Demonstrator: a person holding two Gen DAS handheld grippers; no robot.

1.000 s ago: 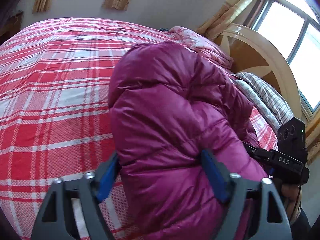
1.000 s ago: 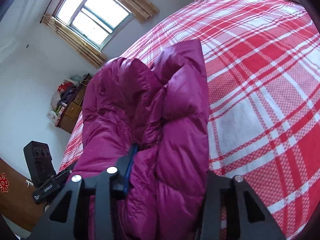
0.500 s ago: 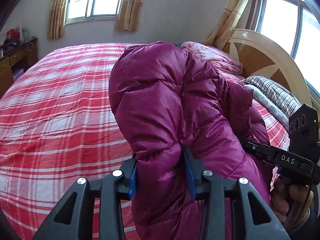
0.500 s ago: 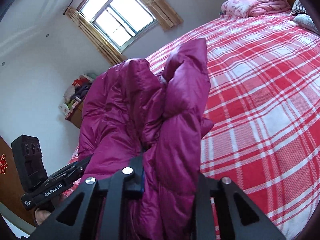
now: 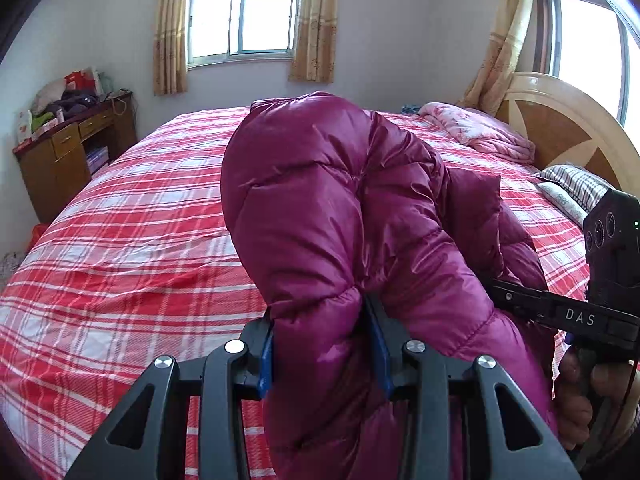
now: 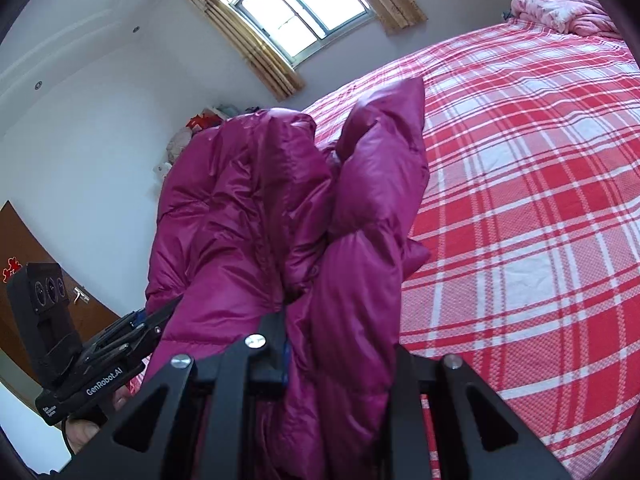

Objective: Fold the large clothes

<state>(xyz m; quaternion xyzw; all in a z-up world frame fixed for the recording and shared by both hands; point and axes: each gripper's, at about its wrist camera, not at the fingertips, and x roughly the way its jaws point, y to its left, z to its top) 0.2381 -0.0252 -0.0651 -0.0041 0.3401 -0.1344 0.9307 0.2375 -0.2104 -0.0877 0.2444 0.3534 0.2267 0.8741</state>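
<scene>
A magenta puffer jacket [image 5: 344, 216] hangs bunched in the air above the red plaid bed [image 5: 132, 240]. My left gripper [image 5: 324, 344] is shut on a thick fold of it near the lower edge. My right gripper [image 6: 340, 344] is shut on another fold of the same jacket [image 6: 280, 208]. The right gripper's body [image 5: 568, 312] shows at the right of the left wrist view, pressed into the jacket. The left gripper's body [image 6: 96, 360] shows at the lower left of the right wrist view. The jacket hides the fingertips of both.
A pink quilt [image 5: 480, 136] and striped pillows [image 5: 576, 188] lie by the round wooden headboard [image 5: 560, 120]. A wooden desk [image 5: 68, 152] with clutter stands left of the bed. Windows with curtains are on the far wall [image 5: 244, 12].
The left gripper closed from wide open onto the jacket. Both grippers then lifted the jacket up off the bed and tilted upward, so more of the room shows.
</scene>
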